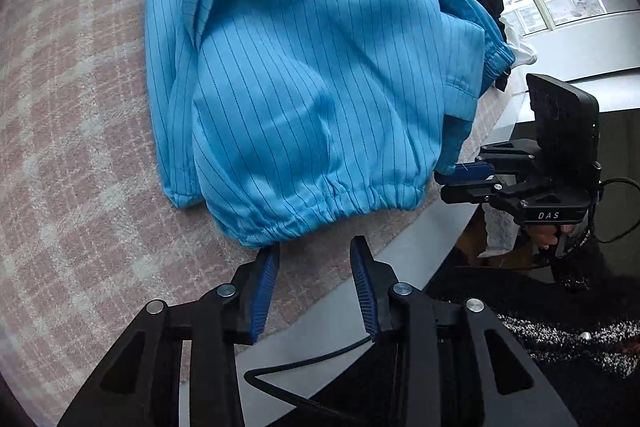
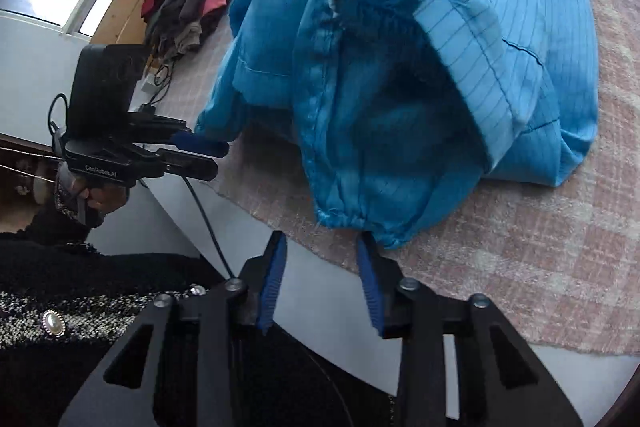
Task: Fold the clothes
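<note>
Blue striped garment (image 1: 304, 99) lying bunched on the checked cloth (image 1: 80, 131), gathered elastic hem (image 1: 320, 203) running crosswise just ahead of both sets of tongs. Left gripper (image 1: 316, 251) hovering with jaws apart, nothing between, one tip at the hem's edge. Right gripper (image 2: 322, 243) likewise parted and empty, tip nearing the hem's other end; both about equally near.

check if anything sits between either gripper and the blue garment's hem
Nothing visible does. The left gripper and the right gripper both stand open at the gathered hem of the blue garment, with only bare blanket around.
</note>
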The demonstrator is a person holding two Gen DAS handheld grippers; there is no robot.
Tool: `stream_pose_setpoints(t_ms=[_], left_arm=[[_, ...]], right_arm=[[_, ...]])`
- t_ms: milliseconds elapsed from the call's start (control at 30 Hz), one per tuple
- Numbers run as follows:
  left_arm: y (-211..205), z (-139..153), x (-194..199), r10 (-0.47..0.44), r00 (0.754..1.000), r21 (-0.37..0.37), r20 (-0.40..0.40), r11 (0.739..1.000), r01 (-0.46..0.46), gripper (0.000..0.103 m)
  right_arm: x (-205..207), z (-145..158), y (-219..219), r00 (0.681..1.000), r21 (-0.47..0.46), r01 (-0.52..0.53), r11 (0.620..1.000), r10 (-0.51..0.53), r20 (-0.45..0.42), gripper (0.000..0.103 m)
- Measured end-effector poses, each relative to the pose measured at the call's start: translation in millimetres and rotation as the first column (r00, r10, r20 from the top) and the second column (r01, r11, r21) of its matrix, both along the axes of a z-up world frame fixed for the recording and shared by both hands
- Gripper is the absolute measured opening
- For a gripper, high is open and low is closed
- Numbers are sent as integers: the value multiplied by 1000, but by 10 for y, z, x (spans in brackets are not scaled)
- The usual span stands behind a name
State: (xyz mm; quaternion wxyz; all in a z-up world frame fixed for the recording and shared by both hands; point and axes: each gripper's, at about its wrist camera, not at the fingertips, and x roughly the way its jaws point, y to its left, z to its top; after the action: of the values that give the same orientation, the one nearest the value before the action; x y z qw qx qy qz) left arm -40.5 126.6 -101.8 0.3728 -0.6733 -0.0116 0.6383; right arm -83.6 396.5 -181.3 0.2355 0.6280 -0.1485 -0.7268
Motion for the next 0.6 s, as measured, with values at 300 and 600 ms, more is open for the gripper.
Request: stream_pose_setpoints(t_ms=[300,600], left_arm=[[405,1176,-1193,-7,882,-52,-471,998,-20,31],[-207,607,-1020,-103,872,-162,-479,986,28,49]], right_arm=[[-1244,1209,617,912,216,251,944,-155,-380,12],[-756,766,717,904,362,82,929,84,-420,49]])
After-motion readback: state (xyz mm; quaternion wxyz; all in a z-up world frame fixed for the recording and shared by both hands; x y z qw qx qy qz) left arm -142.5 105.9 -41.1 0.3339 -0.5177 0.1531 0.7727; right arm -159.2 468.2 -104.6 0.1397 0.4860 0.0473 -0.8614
